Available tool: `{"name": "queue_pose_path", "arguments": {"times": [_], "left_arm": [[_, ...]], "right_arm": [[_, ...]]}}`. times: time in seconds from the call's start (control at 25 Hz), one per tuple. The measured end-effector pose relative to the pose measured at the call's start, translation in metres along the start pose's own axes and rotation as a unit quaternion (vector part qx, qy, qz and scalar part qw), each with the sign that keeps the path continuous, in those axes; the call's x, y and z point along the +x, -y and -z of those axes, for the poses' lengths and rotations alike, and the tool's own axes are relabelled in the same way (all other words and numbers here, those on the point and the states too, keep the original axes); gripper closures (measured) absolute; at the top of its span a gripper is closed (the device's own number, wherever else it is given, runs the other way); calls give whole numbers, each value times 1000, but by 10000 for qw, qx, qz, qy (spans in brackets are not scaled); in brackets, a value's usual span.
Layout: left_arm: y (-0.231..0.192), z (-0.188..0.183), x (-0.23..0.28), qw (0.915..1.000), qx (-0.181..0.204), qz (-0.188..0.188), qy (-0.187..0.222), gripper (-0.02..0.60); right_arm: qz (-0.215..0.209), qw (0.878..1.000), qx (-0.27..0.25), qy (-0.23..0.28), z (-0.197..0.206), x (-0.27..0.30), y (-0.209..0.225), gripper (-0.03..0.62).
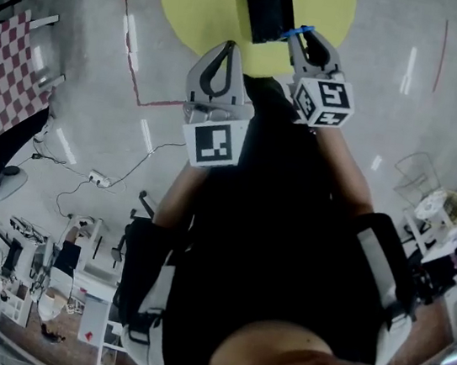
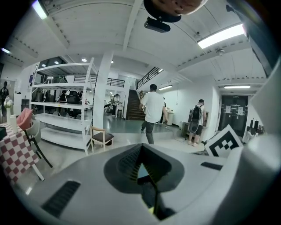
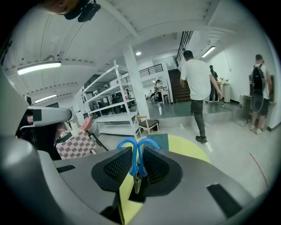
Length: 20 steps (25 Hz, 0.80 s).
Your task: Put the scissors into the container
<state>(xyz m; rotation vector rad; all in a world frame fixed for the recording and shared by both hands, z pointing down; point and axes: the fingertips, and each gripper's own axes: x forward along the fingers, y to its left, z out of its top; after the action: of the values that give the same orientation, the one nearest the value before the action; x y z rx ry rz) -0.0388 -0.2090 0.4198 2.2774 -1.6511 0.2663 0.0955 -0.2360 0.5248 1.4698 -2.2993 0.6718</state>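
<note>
Plainly, right tongs (image 3: 138, 154) clenched on blue-handled scissors (image 3: 133, 163), blades mostly hidden; left tongs (image 2: 141, 153) clenched, empty.

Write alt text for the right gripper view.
The grey right gripper is shut on blue-handled metal scissors, handle loops farthest from the camera. Beyond lies a round yellow surface bearing a teal box, in a hall with white shelving and walking people.

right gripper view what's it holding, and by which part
The right tongs grip the scissors by their blue handles, near the pivot. The left tongs hold nothing.
</note>
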Motion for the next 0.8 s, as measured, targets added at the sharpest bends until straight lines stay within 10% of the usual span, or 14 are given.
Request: {"name": "queue_pose_path", "arguments": {"times": [0.8], "left_arm": [[-10, 15, 31, 9987, -232, -429, -128, 583]], "right_arm": [[-133, 9940, 52, -1087, 77, 80, 20, 514]]}}
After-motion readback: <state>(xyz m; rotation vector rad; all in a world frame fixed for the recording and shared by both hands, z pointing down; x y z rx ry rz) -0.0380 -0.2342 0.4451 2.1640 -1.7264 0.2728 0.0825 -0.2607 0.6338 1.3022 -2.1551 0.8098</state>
